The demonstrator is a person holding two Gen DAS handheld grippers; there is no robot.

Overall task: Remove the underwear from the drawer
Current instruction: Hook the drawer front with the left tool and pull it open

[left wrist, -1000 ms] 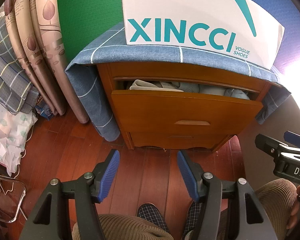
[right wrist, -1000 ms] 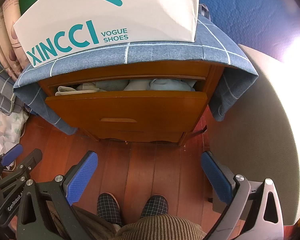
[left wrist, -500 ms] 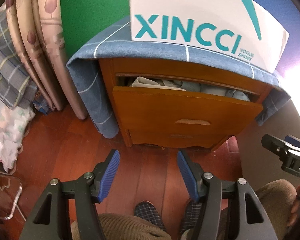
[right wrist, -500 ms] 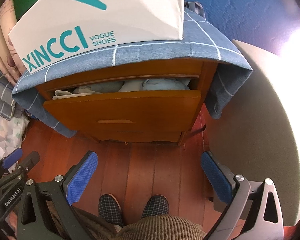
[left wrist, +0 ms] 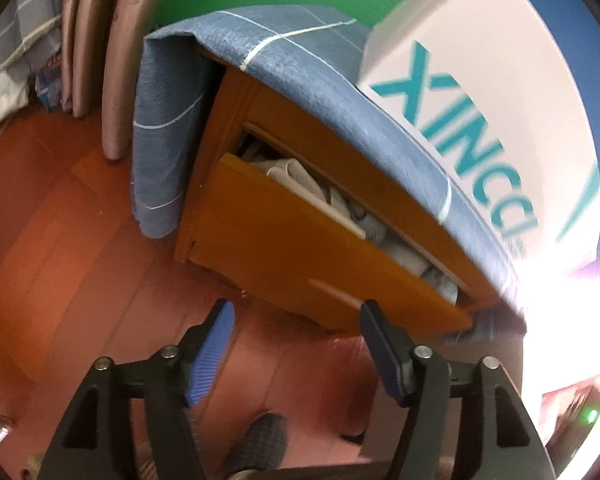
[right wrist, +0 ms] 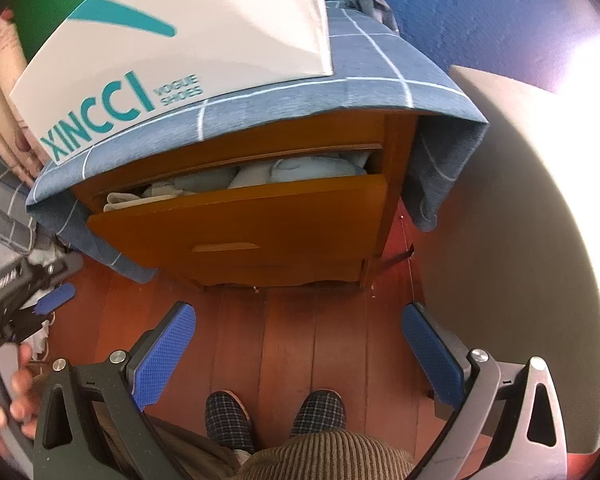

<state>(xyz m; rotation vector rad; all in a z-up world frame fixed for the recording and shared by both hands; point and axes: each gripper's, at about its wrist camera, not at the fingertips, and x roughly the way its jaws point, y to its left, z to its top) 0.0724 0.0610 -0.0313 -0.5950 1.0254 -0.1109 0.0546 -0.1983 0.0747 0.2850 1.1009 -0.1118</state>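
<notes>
2 grippers empty: left gripper jaws just widening, nothing between; right gripper spread wide; pale folded underwear sits in half-open orange wooden drawer, likely ajar for reaching.

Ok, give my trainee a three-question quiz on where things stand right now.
1. True or false: the top drawer is partly open, with folded laundry showing.
2. What stands on the blue checked cloth? A) lamp B) white shoe box C) basket
3. What is between the jaws of the left gripper and of the right gripper?

Key: 1 true; 2 B; 3 nothing, both are open and short of the drawer.
</notes>
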